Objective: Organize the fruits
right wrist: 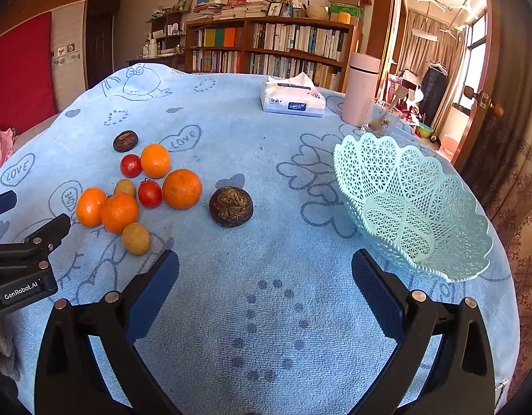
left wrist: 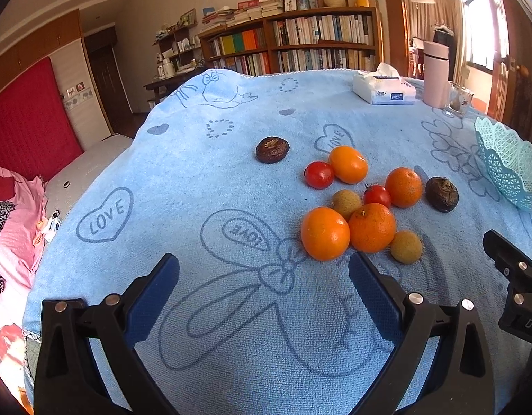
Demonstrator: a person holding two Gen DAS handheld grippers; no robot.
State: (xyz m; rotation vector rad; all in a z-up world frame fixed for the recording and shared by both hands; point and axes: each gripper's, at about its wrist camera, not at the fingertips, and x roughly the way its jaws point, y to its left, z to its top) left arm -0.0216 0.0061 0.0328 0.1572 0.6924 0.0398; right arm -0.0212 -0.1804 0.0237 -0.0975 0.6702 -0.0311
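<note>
A cluster of fruit lies on the blue towel: several oranges (left wrist: 324, 233) (right wrist: 182, 188), two cherry tomatoes (left wrist: 318, 174) (right wrist: 150, 193), two tan longans (left wrist: 406, 246) (right wrist: 136, 238) and two dark brown water chestnuts (left wrist: 272, 149) (right wrist: 231, 206). An empty light-blue lattice basket (right wrist: 418, 207) (left wrist: 508, 162) stands to the right. My left gripper (left wrist: 264, 269) is open, just short of the nearest oranges. My right gripper (right wrist: 265, 266) is open over bare towel, between the chestnut and the basket. Each gripper shows at the edge of the other's view.
A tissue pack (right wrist: 292, 101) (left wrist: 384, 89), a pink bottle (right wrist: 361, 89) (left wrist: 435, 74) and a small glass (right wrist: 381, 117) stand at the table's far right. A bookshelf (left wrist: 293, 41) is behind. A bed with pink bedding (left wrist: 13, 221) lies left of the table.
</note>
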